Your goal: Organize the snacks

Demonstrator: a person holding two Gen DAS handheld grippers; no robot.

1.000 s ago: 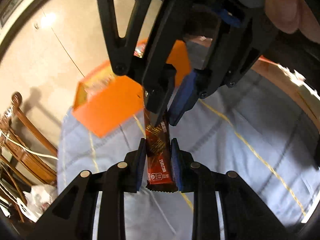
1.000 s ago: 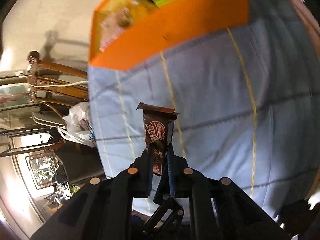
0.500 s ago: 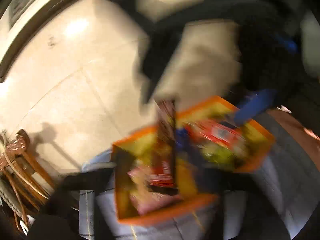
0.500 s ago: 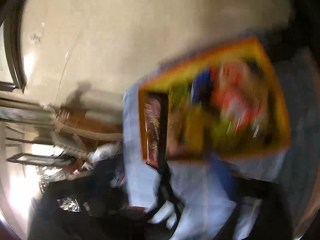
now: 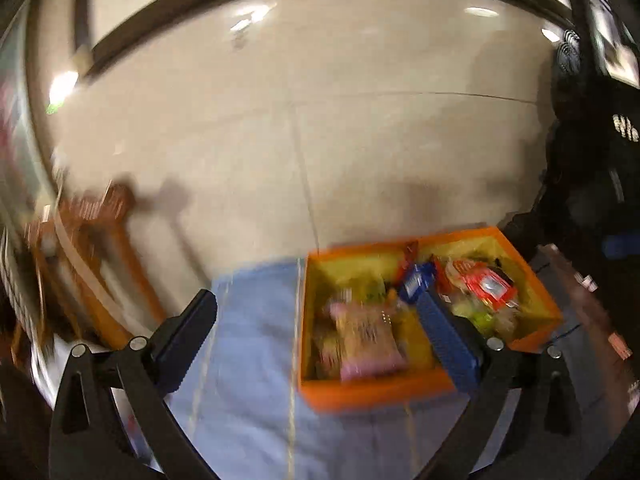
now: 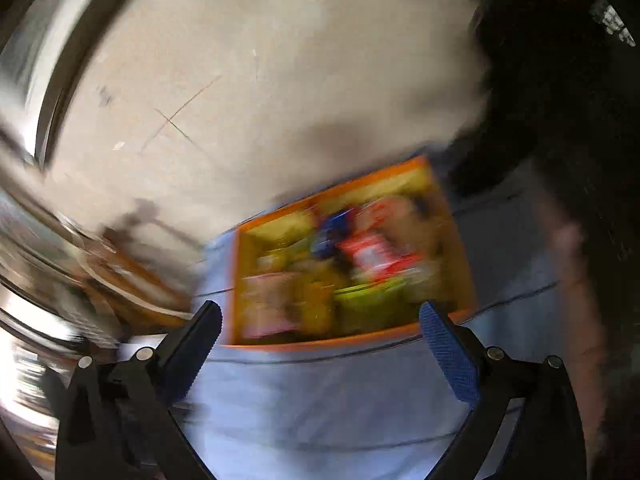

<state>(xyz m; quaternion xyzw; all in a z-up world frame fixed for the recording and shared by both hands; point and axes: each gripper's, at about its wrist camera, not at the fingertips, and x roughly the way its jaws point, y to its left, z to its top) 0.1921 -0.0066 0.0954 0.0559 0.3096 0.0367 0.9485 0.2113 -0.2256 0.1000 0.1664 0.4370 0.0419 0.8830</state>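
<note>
No legible text, perhaps from blur.

— What lies under everything here?

— A pale blue cloth (image 5: 256,340) with thin yellowish lines stitched or printed across it (the right wrist view shows darker lines too, though blur makes them hard to read). It covers a table whose brown edge (image 5: 592,304) shows at the right.

— And beyond the table?

— A glossy beige tiled floor (image 5: 360,140), with bright ceiling lights mirrored in it. A wooden chair (image 5: 92,248) stands at the left, just beside the cloth's corner, and throws a shadow on the tiles.

— Anything further back?

— A dark baseboard (image 5: 280,4) curves along the foot of the wall.
</note>
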